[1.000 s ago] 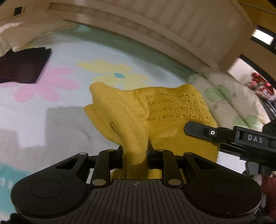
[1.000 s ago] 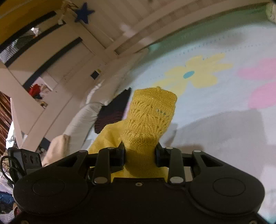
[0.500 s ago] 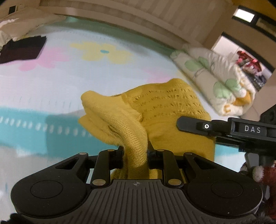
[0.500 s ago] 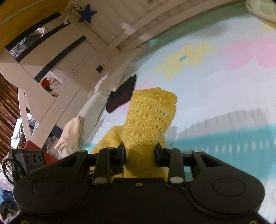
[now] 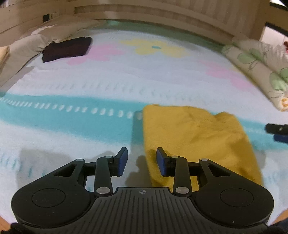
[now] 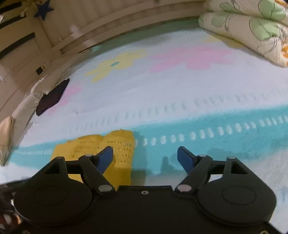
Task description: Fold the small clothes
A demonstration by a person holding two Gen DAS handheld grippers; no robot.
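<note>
A yellow knit garment (image 5: 196,138) lies folded flat on the flowered bedspread (image 5: 126,77). My left gripper (image 5: 142,158) is open and empty, hovering over the garment's near left edge. My right gripper (image 6: 145,156) is open and empty, just right of the same garment (image 6: 115,153), whose lacy hem lies under its left finger. The tip of the right gripper (image 5: 277,131) shows at the right edge of the left wrist view.
A folded dark garment (image 5: 66,48) lies at the far left by pale pillows (image 5: 23,46); it also shows in the right wrist view (image 6: 52,97). A rolled floral quilt (image 5: 261,72) lies along the right side. A wooden bed frame (image 5: 153,14) runs behind.
Both grippers let go of the yellow garment and opened. The garment dropped from hanging in the jaws to lying flat on the bedspread.
</note>
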